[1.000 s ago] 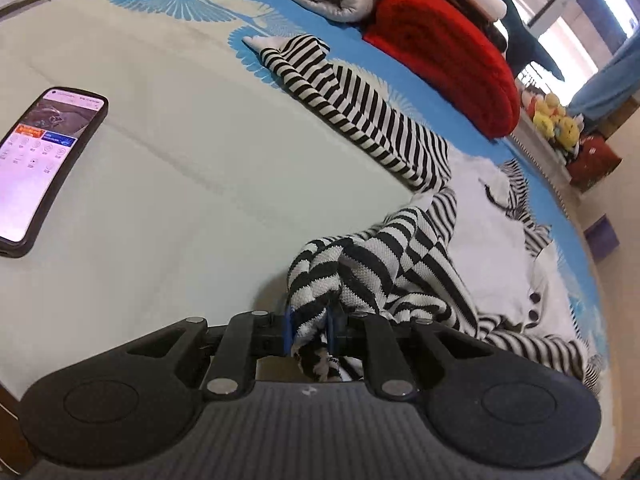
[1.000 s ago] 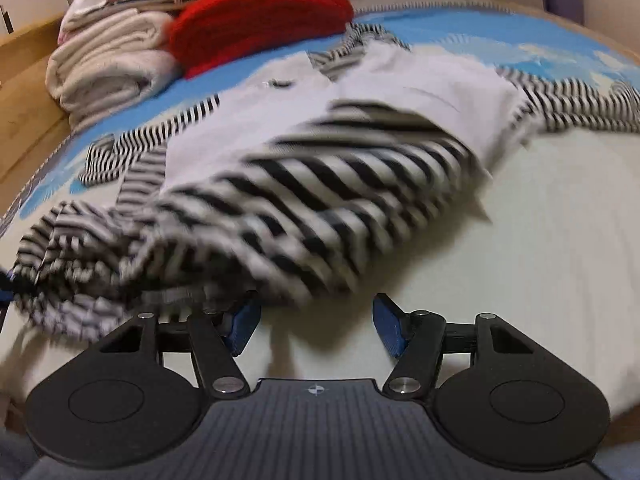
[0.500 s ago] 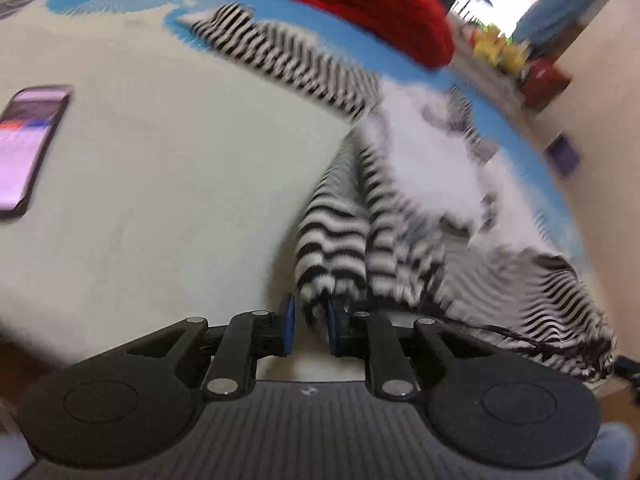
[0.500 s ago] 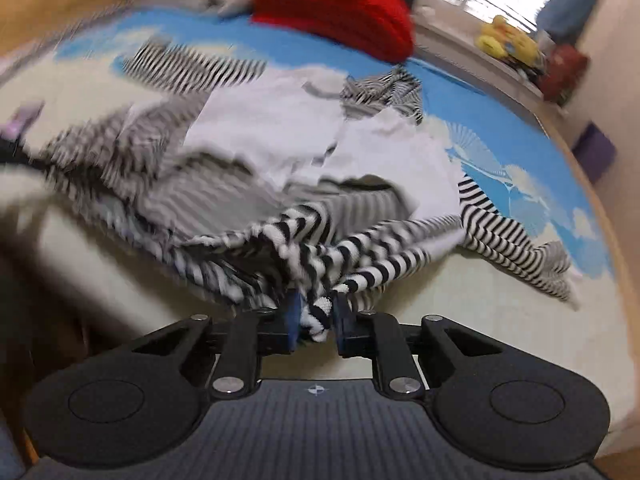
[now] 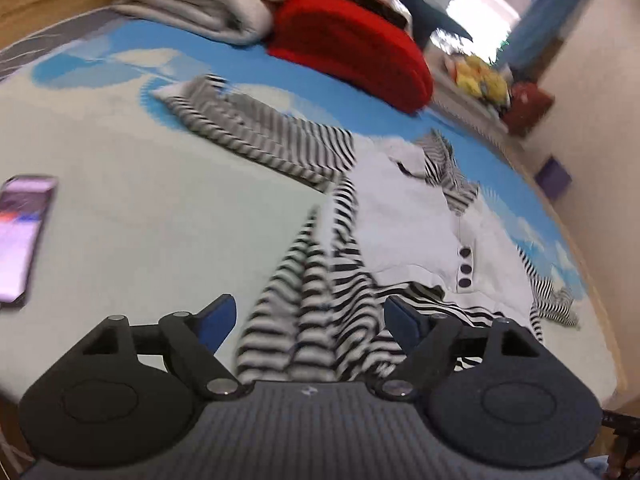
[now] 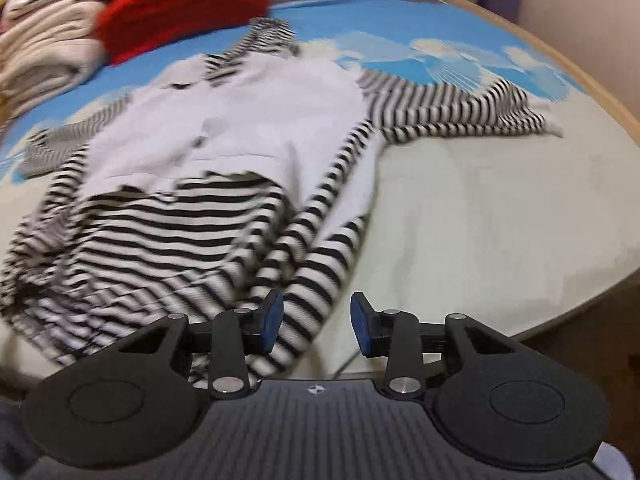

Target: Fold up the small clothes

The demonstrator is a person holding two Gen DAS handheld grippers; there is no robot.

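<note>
1. My left tongs [image 5: 310, 316] now stand wide open with nothing held; half a second ago they were pinched on the hem of the black-and-white striped knit garment with the white buttoned front panel [image 5: 420, 216].
2. My right tongs [image 6: 317, 326] have let go too. Their blue pads are apart, and a striped fold lies loosely between them, touching the left pad but unclamped.
3. The garment lies on the bed with the pale, blue-patterned sheet [image 5: 160, 208], front up. Its striped hem is bunched at the near edge just ahead of both tongs, and one striped sleeve [image 6: 452, 114] is stretched out to the right.
4. I judge that the pull toward me is finished and the piece is laid out, though the hem remains rumpled. Folding proper has not begun; the sleeves are likely next.
5. A dark-cased smartphone with a lit screen [image 5: 24, 236] rests on the sheet well to the left, apart from the cloth. A red rolled blanket [image 5: 352, 48] sits beyond the garment.
</note>
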